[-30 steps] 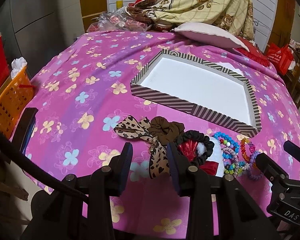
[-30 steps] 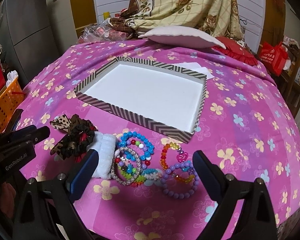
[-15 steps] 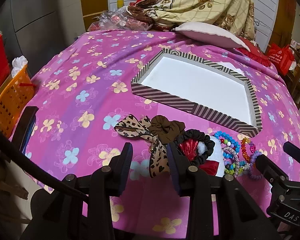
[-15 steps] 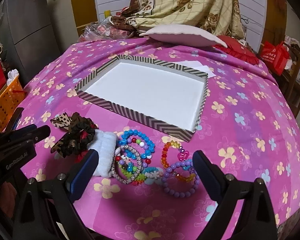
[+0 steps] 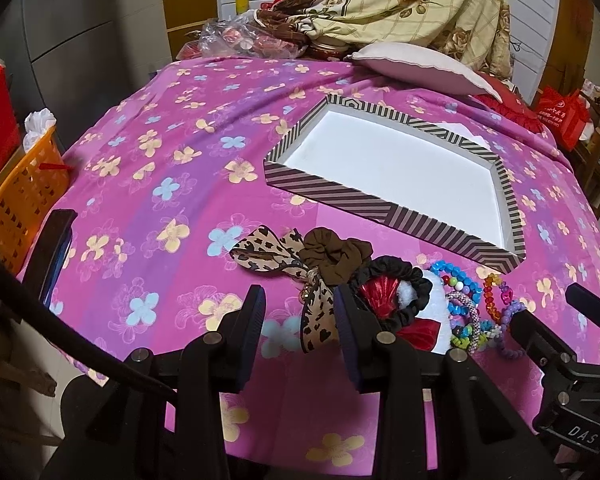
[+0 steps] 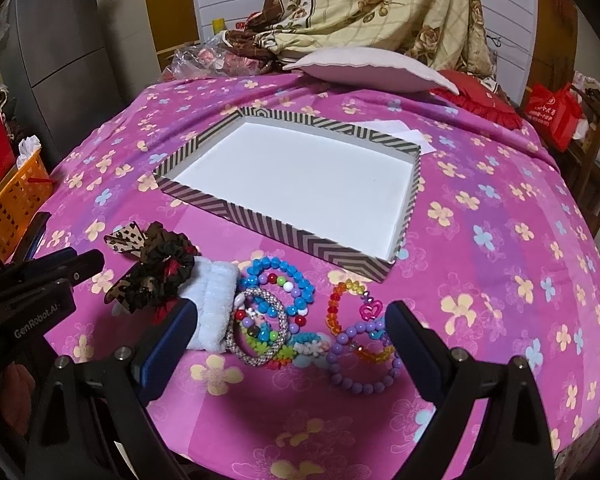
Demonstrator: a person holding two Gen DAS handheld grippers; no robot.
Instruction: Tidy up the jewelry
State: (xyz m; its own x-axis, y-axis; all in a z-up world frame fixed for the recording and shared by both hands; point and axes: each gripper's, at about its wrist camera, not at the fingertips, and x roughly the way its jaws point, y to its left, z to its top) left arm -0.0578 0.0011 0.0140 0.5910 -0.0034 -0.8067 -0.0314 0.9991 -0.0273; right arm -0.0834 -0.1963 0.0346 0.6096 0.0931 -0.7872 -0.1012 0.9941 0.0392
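Right view only: purple bead bracelet (image 6: 364, 364) whole, between open tongs (image 6: 290, 344).

The left gripper (image 5: 300, 328) is built of black plastic arms, each tipped with a dark blue pad and fastened with round silver screws. The right gripper (image 6: 288, 344) is made alike; white "DAS" lettering is seen on its side, and "GenRobot.AI" is printed on the left one's body.
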